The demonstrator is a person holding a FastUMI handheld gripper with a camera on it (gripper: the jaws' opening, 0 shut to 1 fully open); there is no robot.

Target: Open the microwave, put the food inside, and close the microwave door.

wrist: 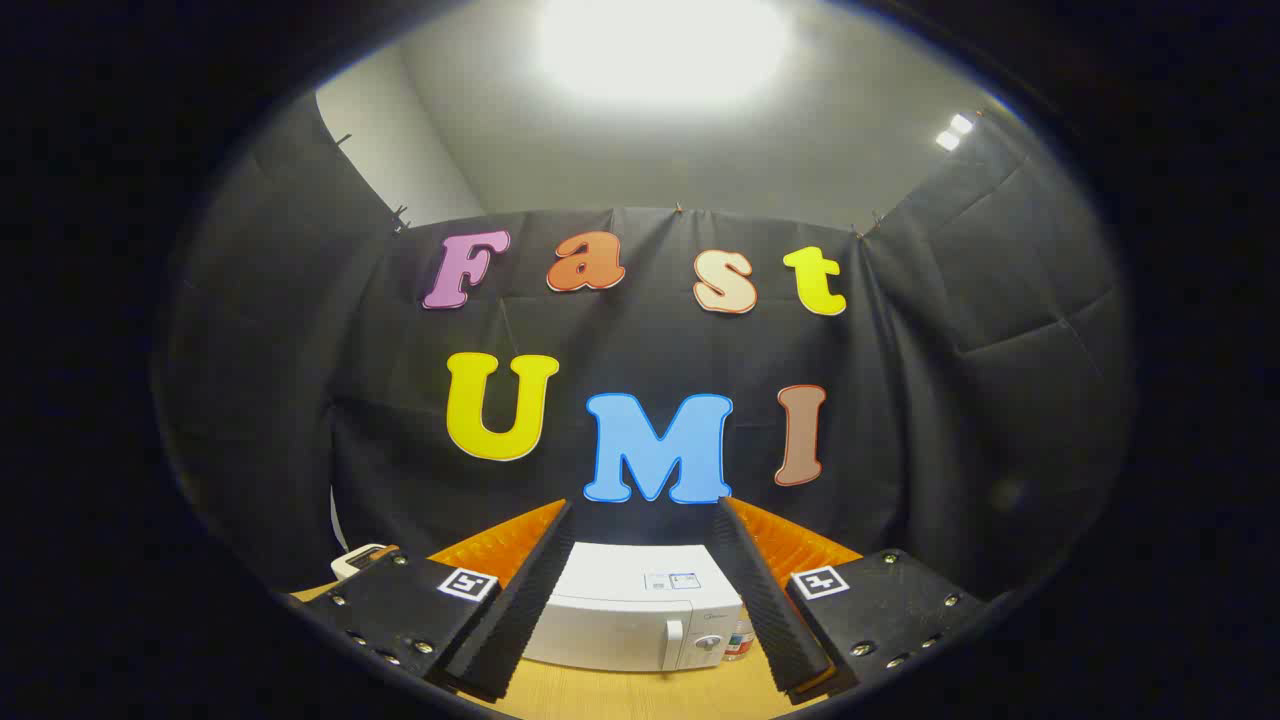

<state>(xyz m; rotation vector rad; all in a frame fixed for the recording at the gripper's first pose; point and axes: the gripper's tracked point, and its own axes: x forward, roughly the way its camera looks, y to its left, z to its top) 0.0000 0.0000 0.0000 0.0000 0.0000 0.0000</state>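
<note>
From my gripper [645, 520] camera, I hold the fingers spread wide and empty, framing the microwave [630, 615] at twelve o'clock beyond them so I can line up on its shut door. It sits on the wooden table [640, 695]; a small bottle [738, 640] stands touching its right side at about one o'clock.

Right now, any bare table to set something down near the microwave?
Bare wooden table shows in front of the closed microwave, between the open gripper fingers. Right of the microwave is tighter: a small bottle stands against it.
</note>
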